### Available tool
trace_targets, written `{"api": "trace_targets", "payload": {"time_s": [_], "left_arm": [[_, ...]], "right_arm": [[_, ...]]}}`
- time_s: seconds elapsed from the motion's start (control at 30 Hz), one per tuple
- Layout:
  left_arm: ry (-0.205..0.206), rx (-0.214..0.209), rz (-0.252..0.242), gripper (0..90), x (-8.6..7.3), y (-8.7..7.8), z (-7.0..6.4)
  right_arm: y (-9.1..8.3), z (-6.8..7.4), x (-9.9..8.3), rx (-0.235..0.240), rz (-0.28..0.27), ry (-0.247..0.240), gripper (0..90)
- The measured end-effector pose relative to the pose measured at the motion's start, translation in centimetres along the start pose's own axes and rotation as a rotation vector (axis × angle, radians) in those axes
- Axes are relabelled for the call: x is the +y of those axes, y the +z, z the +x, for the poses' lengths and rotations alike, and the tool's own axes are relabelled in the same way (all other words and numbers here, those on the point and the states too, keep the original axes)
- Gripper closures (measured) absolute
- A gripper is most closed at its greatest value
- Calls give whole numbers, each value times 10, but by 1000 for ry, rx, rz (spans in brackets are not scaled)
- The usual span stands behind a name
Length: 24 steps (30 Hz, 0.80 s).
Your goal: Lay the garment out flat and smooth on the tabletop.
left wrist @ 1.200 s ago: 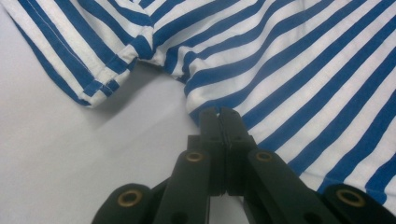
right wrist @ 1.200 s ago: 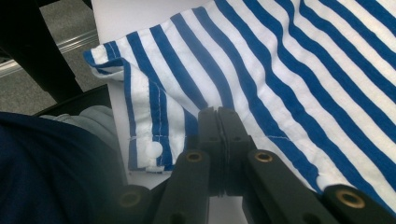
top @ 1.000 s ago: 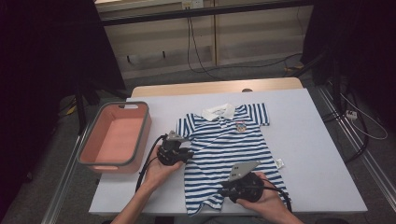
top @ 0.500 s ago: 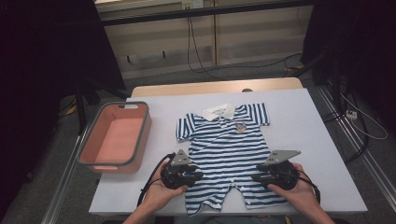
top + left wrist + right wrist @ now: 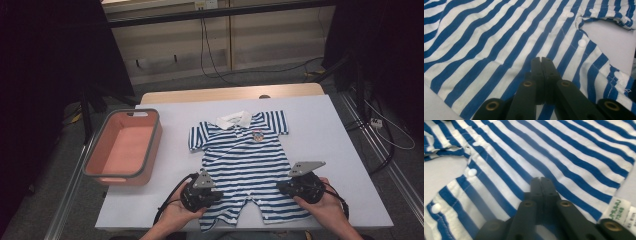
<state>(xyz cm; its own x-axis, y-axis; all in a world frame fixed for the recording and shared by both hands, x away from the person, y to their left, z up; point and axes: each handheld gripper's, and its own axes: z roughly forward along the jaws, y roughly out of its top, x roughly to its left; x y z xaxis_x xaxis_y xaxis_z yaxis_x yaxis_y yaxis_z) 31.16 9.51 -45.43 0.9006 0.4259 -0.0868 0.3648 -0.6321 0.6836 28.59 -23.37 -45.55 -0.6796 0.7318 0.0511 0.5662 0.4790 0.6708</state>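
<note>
Striped romper covers the table's middle — bare white surface to its right and along the far edge gives passing room. Pink bin blocks the left side, hanging over that edge; a narrow bare strip runs between bin and romper. Both grippers sit at the near edge.

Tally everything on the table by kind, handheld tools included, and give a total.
Striped baby romper: 1
Pink bin: 1
Handheld tools: 2, left tool and right tool, both with jaws together over the romper's legs
Total: 4
</note>
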Motion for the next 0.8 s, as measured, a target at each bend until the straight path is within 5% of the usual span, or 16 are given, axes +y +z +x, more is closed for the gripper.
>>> {"api": "trace_targets", "payload": {"time_s": [0.13,0.33,0.5,0.67,0.73,0.8], "left_arm": [[-7,-18,15,900,0,-2,1],[0,-1,40,900,-2,-8,-5],[3,-28,48,900,-9,-15,-9],[-21,-32,17,900,-16,-19,-9],[-24,-27,14,860,-14,-19,-5],[-50,-6,-15,718,-12,-21,1]], "right_arm": [[-3,5,-2,-18,8,-3,900],[-10,14,-9,10,7,-5,900],[-14,24,-13,34,17,-12,900],[-17,31,-17,41,7,-12,900],[-17,27,-16,37,-10,9,818],[-18,21,-15,22,-26,31,699]]}}
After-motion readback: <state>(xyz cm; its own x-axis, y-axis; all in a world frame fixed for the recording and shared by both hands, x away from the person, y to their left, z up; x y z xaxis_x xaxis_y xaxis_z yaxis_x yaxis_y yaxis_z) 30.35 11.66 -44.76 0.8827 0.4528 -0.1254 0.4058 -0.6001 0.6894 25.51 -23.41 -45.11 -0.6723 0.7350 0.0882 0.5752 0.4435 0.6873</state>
